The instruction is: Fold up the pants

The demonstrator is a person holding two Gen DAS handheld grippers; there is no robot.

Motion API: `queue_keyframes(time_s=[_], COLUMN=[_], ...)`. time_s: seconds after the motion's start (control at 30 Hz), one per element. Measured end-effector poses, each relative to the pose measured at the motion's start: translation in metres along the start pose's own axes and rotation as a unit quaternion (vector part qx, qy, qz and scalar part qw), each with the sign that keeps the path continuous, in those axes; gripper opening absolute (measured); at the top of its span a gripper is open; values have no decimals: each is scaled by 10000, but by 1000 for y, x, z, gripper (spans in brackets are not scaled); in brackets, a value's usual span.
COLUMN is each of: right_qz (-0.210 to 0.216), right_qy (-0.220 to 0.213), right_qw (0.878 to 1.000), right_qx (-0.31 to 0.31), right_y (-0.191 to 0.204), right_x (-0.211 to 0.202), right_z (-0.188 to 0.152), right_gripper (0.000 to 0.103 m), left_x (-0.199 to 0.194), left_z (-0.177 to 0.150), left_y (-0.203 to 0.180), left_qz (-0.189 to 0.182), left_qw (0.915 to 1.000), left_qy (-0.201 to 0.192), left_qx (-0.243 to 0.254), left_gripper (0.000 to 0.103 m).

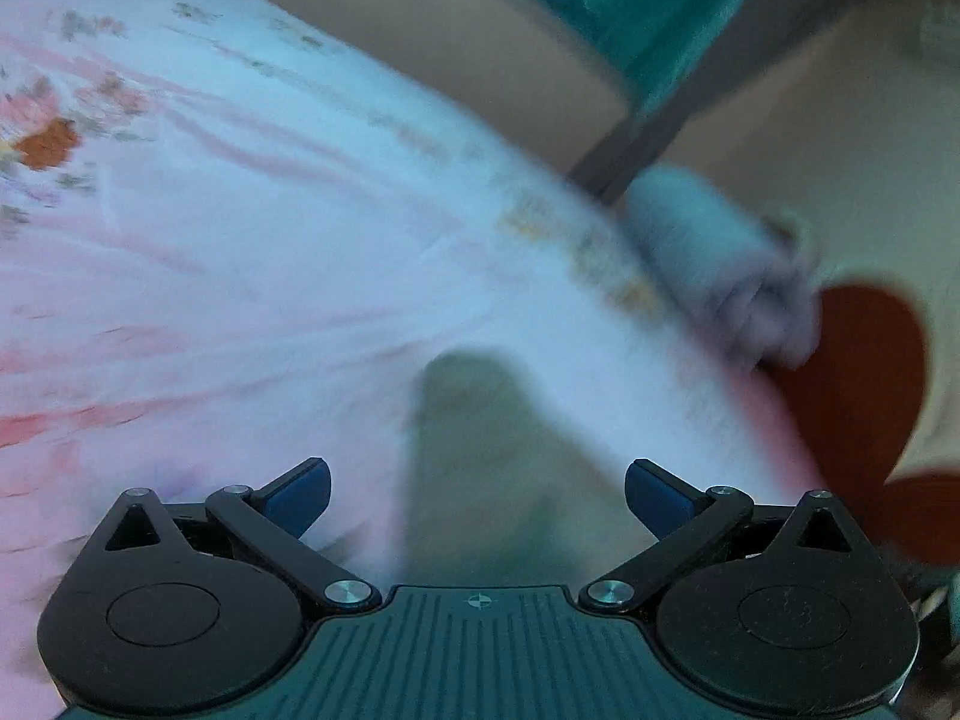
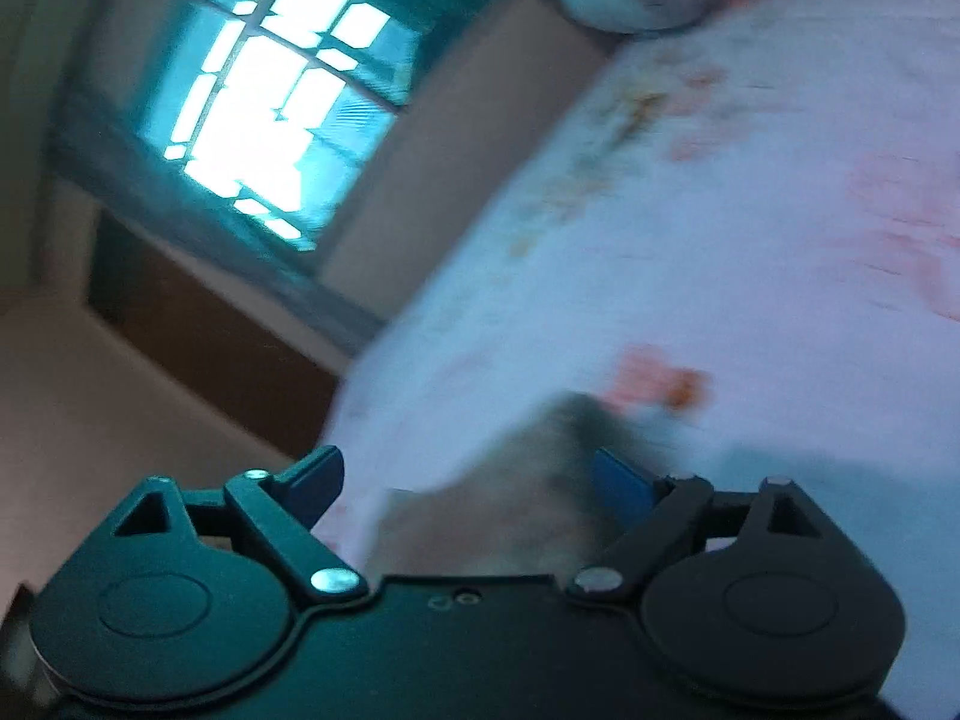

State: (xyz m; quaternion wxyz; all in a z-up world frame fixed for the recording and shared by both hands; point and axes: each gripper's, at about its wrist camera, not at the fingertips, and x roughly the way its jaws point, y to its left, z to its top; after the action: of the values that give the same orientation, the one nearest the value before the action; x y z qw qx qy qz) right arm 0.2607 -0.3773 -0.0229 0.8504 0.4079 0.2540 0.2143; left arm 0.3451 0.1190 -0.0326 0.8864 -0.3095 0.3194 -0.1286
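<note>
Pants (image 1: 480,450) between open jaws, no writing legible

A soft, matt cotton-looking bedsheet (image 1: 252,252), pale with a faded floral print, is lying lightly creased beneath the left gripper (image 1: 477,498), whose matt black plastic arms are carrying bright metal rivets and blue rubbery pads (image 1: 300,495). A fuzzy grey cloth bundle (image 1: 726,264) is resting at the sheet's edge. In the right wrist view, the right gripper (image 2: 480,483) is showing the same matt plastic, while the window (image 2: 264,96) glass is glaring. Blur is hiding finer texture.
</note>
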Motion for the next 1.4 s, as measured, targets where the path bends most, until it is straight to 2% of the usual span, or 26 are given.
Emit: queue_keyframes(time_s=[0.07,0.1,0.17,0.23,0.3,0.37,0.4,0.43,0.47,0.53,0.57,0.77,1.0,1.2,1.3,1.4], right_qz=[129,97,-153,-557,-771,-681,-630,-616,-626,-603,-605,-798,-925,-837,-619,-414], right_qy=[174,302,529,706,733,743,761,745,688,481,393,328,514,786,929,1131], right_qw=[9997,9993,9982,9959,9943,9949,9950,9952,9956,9969,9972,9962,9938,9911,9907,9894], right_qx=[-86,-175,-254,-94,-65,69,134,124,69,-117,-176,104,341,671,771,809], right_y=[12,17,18,4,-8,-16,-18,-16,-12,-2,-1,-27,-40,-63,-70,-72], right_x=[20,32,51,66,70,65,62,56,49,31,23,2,1,0,2,8], right_z=[5,6,7,4,1,1,2,3,5,8,8,5,-8,-12,-13,-14], right_gripper=[76,74,74,69,52,50,51,54,62,82,84,84,84,87,88,89], left_x=[9,17,34,54,73,84,89,87,80,63,55,20,11,25,31,35], left_z=[5,5,0,-8,-15,-15,-13,-9,-7,-4,-3,-10,-28,-30,-26,-25], left_y=[-12,-19,-30,-34,-32,-28,-23,-20,-20,-16,-15,-2,1,9,16,22], left_qz=[-271,-338,-278,-246,27,435,590,489,401,450,446,718,714,428,-45,-324], left_qw=[9994,9993,9995,9983,9966,9942,9930,9939,9951,9959,9961,9940,9930,9909,9897,9861], left_qy=[-118,-53,121,419,567,662,825,854,780,619,568,519,707,1112,1381,1593], left_qx=[-163,-131,90,310,603,722,613,503,453,489,512,635,628,623,360,339], left_gripper=[103,103,103,103,103,103,103,103,103,103,103,103,103,103,103,103])
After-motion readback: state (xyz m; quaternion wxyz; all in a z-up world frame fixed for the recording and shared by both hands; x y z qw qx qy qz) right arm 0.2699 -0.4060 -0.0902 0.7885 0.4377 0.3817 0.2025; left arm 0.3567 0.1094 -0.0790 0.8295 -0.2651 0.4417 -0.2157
